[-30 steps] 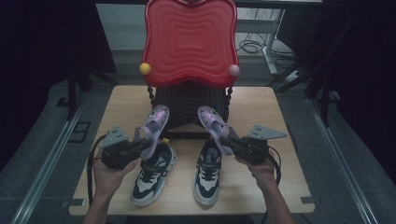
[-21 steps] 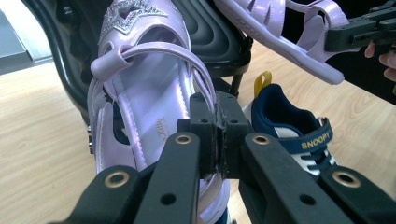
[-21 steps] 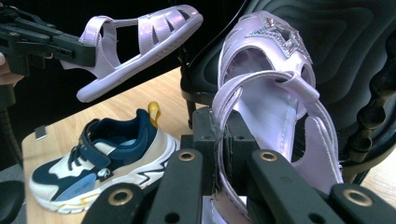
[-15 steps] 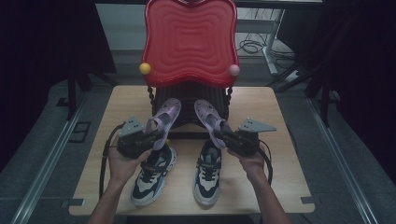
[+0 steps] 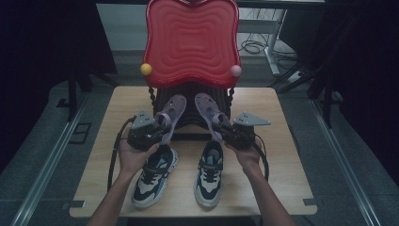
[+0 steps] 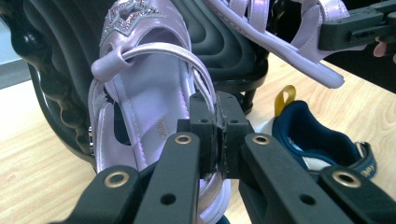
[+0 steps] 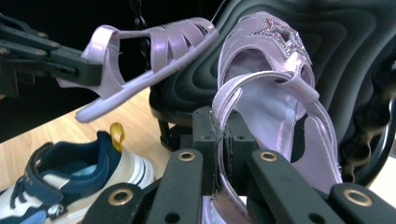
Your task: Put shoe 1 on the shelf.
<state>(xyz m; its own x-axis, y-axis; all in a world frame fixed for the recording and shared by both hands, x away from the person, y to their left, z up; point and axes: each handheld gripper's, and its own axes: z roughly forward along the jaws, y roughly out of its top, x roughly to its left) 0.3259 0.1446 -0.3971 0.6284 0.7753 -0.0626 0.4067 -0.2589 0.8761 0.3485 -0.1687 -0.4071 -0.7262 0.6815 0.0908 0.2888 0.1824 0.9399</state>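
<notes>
- Lilac left sandal (image 5: pixel 168 117) hangs above the table (image 5: pixel 282 141), its heel strap pinched in the left gripper (image 5: pixel 155 133).
- Right gripper (image 5: pixel 225 132) pinches the right sandal (image 5: pixel 208 109) by its strap.
- Both toes point at the black rack (image 5: pixel 190 101); two sneakers (image 5: pixel 155 176) lie below.

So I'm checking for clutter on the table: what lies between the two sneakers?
Nothing: in the high view a bare strip of table runs between the left sneaker and the right sneaker.
</notes>
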